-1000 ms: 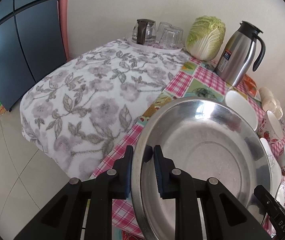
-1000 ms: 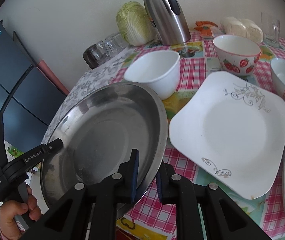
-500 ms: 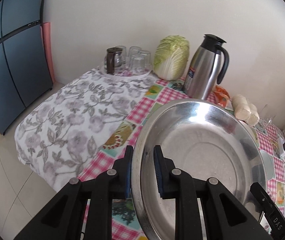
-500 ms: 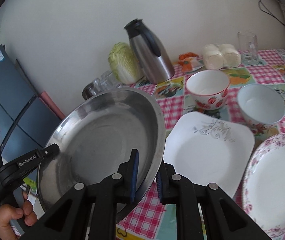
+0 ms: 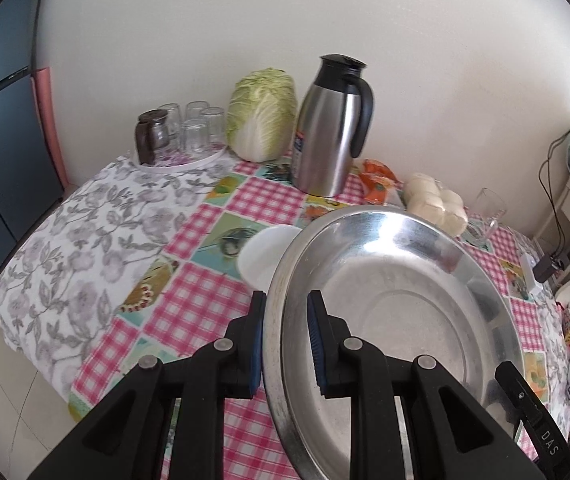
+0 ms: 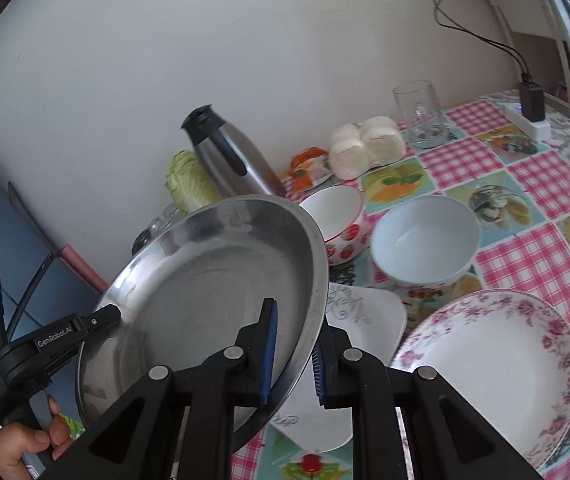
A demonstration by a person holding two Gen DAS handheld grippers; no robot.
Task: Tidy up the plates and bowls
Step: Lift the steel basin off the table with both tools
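A large steel plate is held in the air above the table, tilted, by both grippers. My left gripper is shut on its left rim. My right gripper is shut on its right rim. In the right wrist view, a square white plate lies under the steel plate. A floral round plate lies to its right. A strawberry bowl and a white bowl stand behind. A plain white bowl shows in the left wrist view.
A steel thermos jug, a cabbage, a tray of glasses, steamed buns and a glass mug stand along the wall. A power strip with a charger lies far right.
Both grippers have lifted the steel plate higher and carried it to the right over the square plate. More of the far table and wall has come into view.
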